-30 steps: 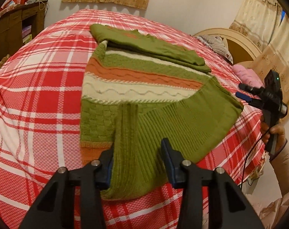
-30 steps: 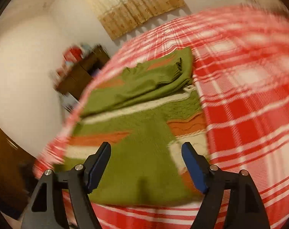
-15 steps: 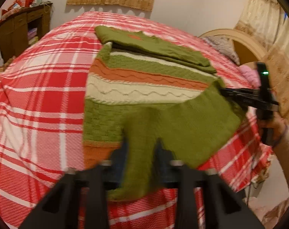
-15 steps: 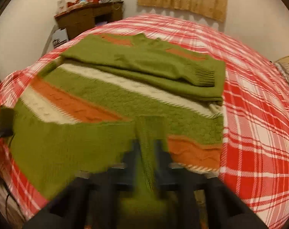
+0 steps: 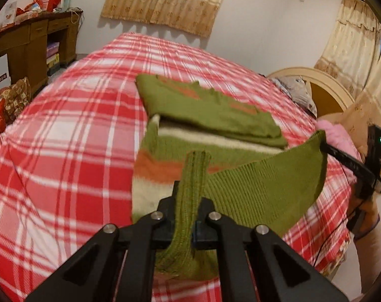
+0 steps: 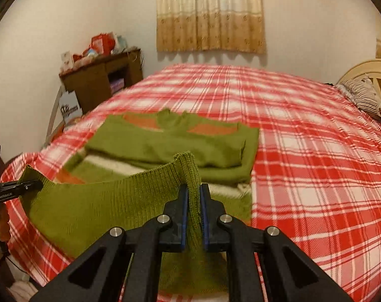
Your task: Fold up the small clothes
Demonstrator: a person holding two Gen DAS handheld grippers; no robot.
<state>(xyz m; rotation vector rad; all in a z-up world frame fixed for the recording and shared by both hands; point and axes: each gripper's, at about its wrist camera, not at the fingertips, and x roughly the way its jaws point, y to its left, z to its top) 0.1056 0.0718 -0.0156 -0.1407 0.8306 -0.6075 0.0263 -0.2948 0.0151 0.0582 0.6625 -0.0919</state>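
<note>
Gripping the sweater (image 5: 253, 191) hem raised off the bed (image 5: 77, 130) — left tongs (image 5: 187, 201), right tongs (image 6: 193, 198) both clamped.

Looks like a bedroom in someone's home: a big bed (image 6: 303, 130) with a red plaid blanket, a curved cream headboard (image 5: 326, 83) and a patterned pillow (image 6: 366, 95). There's a wooden desk (image 5: 27, 42) piled with red packages, plus beige curtains (image 6: 210, 12) hanging on the plain wall.

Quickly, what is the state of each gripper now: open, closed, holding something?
Left gripper: closed on the hem of the green sweater.
Right gripper: closed on the same hem, other corner.
</note>
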